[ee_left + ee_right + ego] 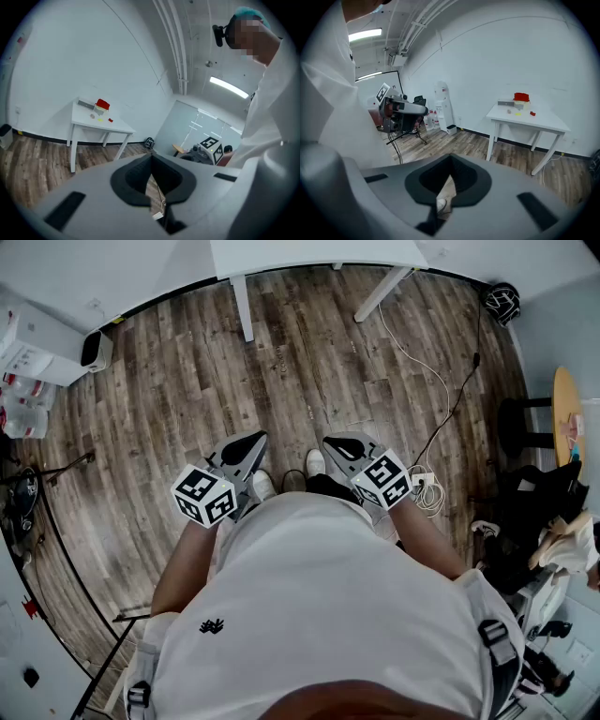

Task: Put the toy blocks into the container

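Observation:
Both grippers are held close to the person's body, over bare wooden floor, far from the white table. The left gripper and the right gripper point forward with their jaws together and nothing between them. In the left gripper view, the left gripper is shut and the table stands far off, carrying a red container, a red block and a yellow block. The shut right gripper faces the same table, with the container, red block and yellow block.
A white cable trails across the floor to the right of the table legs, with a dark helmet by the wall. A round wooden table is at the right edge. A water dispenser and a tripod rig stand on the left.

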`<act>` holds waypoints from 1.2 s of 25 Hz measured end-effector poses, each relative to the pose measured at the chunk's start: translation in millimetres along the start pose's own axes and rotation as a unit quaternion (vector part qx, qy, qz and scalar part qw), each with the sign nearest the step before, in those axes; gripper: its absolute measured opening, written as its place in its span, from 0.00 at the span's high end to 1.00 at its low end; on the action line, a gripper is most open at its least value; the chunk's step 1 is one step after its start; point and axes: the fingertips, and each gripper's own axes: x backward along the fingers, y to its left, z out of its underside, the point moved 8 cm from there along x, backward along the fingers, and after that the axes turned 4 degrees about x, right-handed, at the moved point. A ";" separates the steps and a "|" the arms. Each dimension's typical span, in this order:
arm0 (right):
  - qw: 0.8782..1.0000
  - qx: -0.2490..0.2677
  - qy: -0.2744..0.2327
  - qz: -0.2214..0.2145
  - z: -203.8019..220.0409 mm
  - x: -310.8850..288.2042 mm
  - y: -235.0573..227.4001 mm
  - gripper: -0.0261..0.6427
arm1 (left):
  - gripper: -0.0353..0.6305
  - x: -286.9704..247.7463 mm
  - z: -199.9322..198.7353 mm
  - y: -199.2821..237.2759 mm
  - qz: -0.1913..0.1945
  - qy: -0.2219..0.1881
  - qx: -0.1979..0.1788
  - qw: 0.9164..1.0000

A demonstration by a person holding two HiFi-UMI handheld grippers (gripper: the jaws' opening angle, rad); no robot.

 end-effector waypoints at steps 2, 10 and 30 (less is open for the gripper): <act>1.000 0.001 -0.003 -0.003 1.4 10.1 -11.3 0.95 | 0.94 -13.3 -2.4 -5.0 -0.021 0.015 -0.025 0.999; 1.000 0.009 -0.026 0.001 4.2 38.4 -72.4 0.95 | 0.94 -73.0 -17.6 -20.0 -0.041 0.017 -0.012 0.999; 0.998 -0.023 -0.053 -0.038 43.6 62.5 -192.0 0.87 | 0.94 -197.9 -40.0 -26.0 -0.080 0.029 -0.020 0.996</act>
